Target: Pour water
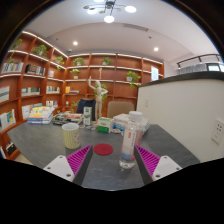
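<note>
Tongs (108, 160) hover low over the grey table (40, 140), spread wide, their pink pads (77, 160) well apart and pinching nothing; a clear plastic bottle (130, 138) stands upright on the table just ahead of the right finger, not touched by it; left of the bottle lies a red disc (103, 149); further left of the bottle stands a pale cup (70, 134); beyond the bottle run wooden bookshelves (30, 80).

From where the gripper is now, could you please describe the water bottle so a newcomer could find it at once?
On the grey table before the bookshelves, look just ahead of the gripper, whose fingers are open. The bottle stands upright there, right of the red coaster. It alone is tall, clear and capped.
</note>
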